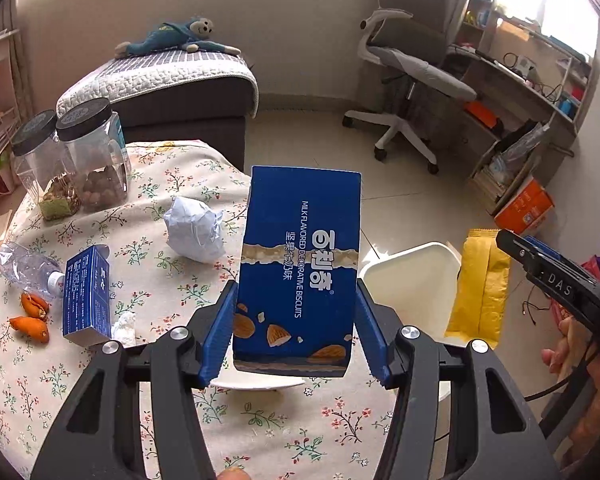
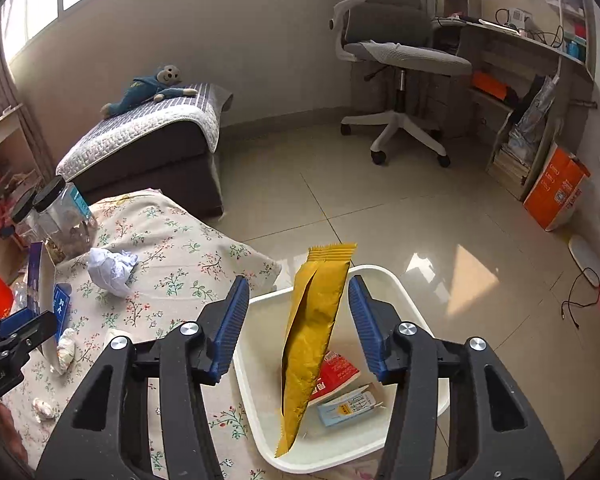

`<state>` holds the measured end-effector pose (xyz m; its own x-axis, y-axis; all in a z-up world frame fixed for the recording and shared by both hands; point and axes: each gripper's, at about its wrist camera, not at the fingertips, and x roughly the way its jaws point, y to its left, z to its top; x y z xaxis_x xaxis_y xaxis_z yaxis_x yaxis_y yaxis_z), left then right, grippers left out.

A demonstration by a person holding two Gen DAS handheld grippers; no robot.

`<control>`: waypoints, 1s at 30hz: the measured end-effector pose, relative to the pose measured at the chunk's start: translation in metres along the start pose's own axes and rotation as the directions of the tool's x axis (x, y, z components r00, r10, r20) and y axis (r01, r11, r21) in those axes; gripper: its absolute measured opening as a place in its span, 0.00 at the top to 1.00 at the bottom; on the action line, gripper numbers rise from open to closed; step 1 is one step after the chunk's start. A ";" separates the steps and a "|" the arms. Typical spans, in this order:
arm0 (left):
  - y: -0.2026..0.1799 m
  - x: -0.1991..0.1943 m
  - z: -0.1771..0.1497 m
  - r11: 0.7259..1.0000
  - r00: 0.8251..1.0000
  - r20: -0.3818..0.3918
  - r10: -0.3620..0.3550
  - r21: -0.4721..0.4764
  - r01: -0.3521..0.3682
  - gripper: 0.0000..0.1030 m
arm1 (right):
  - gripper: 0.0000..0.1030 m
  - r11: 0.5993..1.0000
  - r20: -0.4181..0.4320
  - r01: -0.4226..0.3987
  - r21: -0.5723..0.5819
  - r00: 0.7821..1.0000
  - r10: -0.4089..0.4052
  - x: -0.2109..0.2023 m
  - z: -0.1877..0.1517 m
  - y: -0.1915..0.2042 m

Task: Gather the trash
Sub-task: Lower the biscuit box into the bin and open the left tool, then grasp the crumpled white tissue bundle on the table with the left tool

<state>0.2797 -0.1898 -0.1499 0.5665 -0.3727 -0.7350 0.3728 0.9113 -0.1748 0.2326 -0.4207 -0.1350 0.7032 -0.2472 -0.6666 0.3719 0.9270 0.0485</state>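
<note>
My left gripper (image 1: pixel 296 324) is shut on a blue biscuit box (image 1: pixel 300 264), held upright above the floral table. My right gripper (image 2: pixel 298 320) is open; a yellow wrapper (image 2: pixel 314 340) hangs between its fingers over the white bin (image 2: pixel 260 412), touching neither pad. The wrapper (image 1: pixel 480 284) and bin (image 1: pixel 416 280) also show in the left wrist view. The bin holds a red packet (image 2: pixel 338 372) and a small light-blue box (image 2: pixel 346 408). On the table lie a crumpled white paper (image 1: pixel 194 230), a small blue carton (image 1: pixel 86 294), a crushed plastic bottle (image 1: pixel 28 268), orange peels (image 1: pixel 32 318) and a tissue (image 1: pixel 124 328).
Two clear jars with black lids (image 1: pixel 80 156) stand at the table's far left. A sofa with a plush toy (image 1: pixel 172 76) is behind the table. An office chair (image 1: pixel 412 80), a desk with shelves (image 1: pixel 532 92) and an orange box (image 1: pixel 524 208) stand across the tiled floor.
</note>
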 end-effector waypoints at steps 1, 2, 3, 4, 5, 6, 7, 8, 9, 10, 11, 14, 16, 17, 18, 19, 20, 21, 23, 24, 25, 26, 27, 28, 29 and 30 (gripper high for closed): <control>-0.009 0.005 0.001 1.000 1.000 -0.004 -0.008 0.009 0.008 0.46 | 0.25 0.999 0.024 0.037 0.020 0.999 -0.038 -0.005 0.002 -0.009; -0.017 0.010 0.003 1.000 1.000 -0.012 -0.017 0.016 0.017 0.46 | 0.23 0.996 0.040 0.078 0.036 0.996 -0.080 -0.008 0.003 -0.018; -0.025 0.016 0.004 0.999 0.999 -0.021 -0.026 0.024 0.027 0.46 | 0.18 0.990 0.055 0.129 0.053 0.990 -0.132 -0.012 0.004 -0.027; -0.034 0.021 0.005 0.999 0.999 -0.029 -0.033 0.033 0.034 0.46 | 0.15 0.982 0.070 0.174 0.073 0.981 -0.179 -0.016 0.005 -0.036; -0.042 0.026 0.006 0.998 0.999 -0.037 -0.037 0.045 0.039 0.46 | 0.09 0.973 0.083 0.211 0.090 0.972 -0.219 -0.020 0.005 -0.045; -0.051 0.031 0.008 0.997 0.998 -0.045 -0.041 0.057 0.043 0.46 | 0.07 0.964 0.093 0.244 0.102 0.963 -0.253 -0.023 0.005 -0.053; -0.061 0.036 0.009 0.997 0.998 -0.052 -0.045 0.068 0.048 0.46 | 0.07 0.954 0.100 0.279 0.110 0.952 -0.290 -0.027 0.005 -0.061; -0.069 0.041 0.011 0.996 0.997 -0.059 -0.053 0.074 0.057 0.46 | 0.07 0.944 0.103 0.307 0.120 0.942 -0.319 -0.029 0.005 -0.068; -0.078 0.046 0.013 0.994 0.995 -0.069 -0.066 0.078 0.071 0.46 | 0.07 0.937 0.103 0.323 0.131 0.936 -0.337 -0.032 0.005 -0.074; -0.087 0.050 0.015 0.993 0.994 -0.078 -0.078 0.079 0.084 0.46 | 0.07 0.933 0.103 0.331 0.144 0.932 -0.347 -0.033 0.004 -0.081; -0.095 0.054 0.017 0.992 0.992 -0.086 -0.090 0.080 0.097 0.46 | 0.07 0.927 0.102 0.340 0.159 0.928 -0.358 -0.035 0.003 -0.087; -0.121 0.066 0.024 0.987 0.986 -0.112 -0.126 0.081 0.136 0.46 | 0.07 0.907 0.100 0.375 0.191 0.912 -0.398 -0.039 0.000 -0.100; -0.136 0.073 0.028 0.985 0.981 -0.122 -0.148 0.066 0.157 0.44 | 0.07 0.895 0.098 0.392 0.212 0.903 -0.419 -0.041 -0.001 -0.107; -0.141 0.076 0.030 0.986 0.980 -0.130 -0.152 0.055 0.161 0.37 | 0.07 0.891 0.097 0.396 0.220 0.901 -0.424 -0.042 -0.002 -0.109; -0.145 0.077 0.032 0.987 0.979 -0.134 -0.151 0.042 0.158 0.29 | 0.07 0.887 0.096 0.401 0.228 0.898 -0.430 -0.044 -0.003 -0.112; -0.147 0.076 0.034 0.989 0.982 -0.124 -0.141 0.030 0.146 0.26 | 0.07 0.884 0.096 0.405 0.233 0.895 -0.435 -0.045 -0.005 -0.113; -0.147 0.074 0.036 0.991 0.985 -0.110 -0.132 0.021 0.135 0.25 | 0.07 0.882 0.094 0.409 0.235 0.893 -0.439 -0.046 -0.006 -0.113; -0.147 0.070 0.037 0.992 0.988 -0.094 -0.122 0.016 0.124 0.24 | 0.07 0.881 0.092 0.412 0.234 0.892 -0.442 -0.046 -0.007 -0.112; -0.148 0.060 0.038 0.997 0.996 -0.055 -0.072 0.025 0.073 0.20 | 0.07 0.885 0.091 0.408 0.222 0.895 -0.436 -0.045 -0.008 -0.106; -0.147 0.054 0.038 0.999 0.999 -0.026 -0.027 0.037 0.028 0.19 | 0.07 0.889 0.092 0.404 0.215 0.898 -0.430 -0.045 -0.009 -0.103; -0.146 0.048 0.037 0.999 1.000 0.005 0.014 0.047 -0.014 0.18 | 0.07 0.894 0.096 0.396 0.208 0.902 -0.422 -0.046 -0.009 -0.098; -0.143 0.041 0.036 0.998 0.998 0.033 0.045 0.050 -0.046 0.18 | 0.07 0.899 0.100 0.388 0.201 0.905 -0.413 -0.046 -0.010 -0.092; -0.139 0.035 0.035 0.996 0.996 0.055 0.075 0.044 -0.078 0.17 | 0.07 0.905 0.105 0.380 0.191 0.909 -0.404 -0.046 -0.011 -0.086; -0.135 0.030 0.033 0.994 0.992 0.071 0.103 0.035 -0.106 0.16 | 0.07 0.912 0.111 0.370 0.179 0.913 -0.393 -0.047 -0.011 -0.079; -0.130 0.024 0.031 0.991 0.989 0.084 0.125 0.026 -0.128 0.14 | 0.07 0.918 0.120 0.360 0.168 0.917 -0.381 -0.048 -0.013 -0.071; -0.124 0.019 0.028 0.989 0.985 0.096 0.142 0.019 -0.145 0.14 | 0.07 0.924 0.127 0.351 0.155 0.920 -0.371 -0.048 -0.014 -0.063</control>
<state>0.2644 -0.3149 -0.1240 0.6817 -0.2542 -0.6860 0.3009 0.9521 -0.0537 0.1668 -0.4628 -0.1165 0.5860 -0.6068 -0.5370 0.6840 0.7257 -0.0737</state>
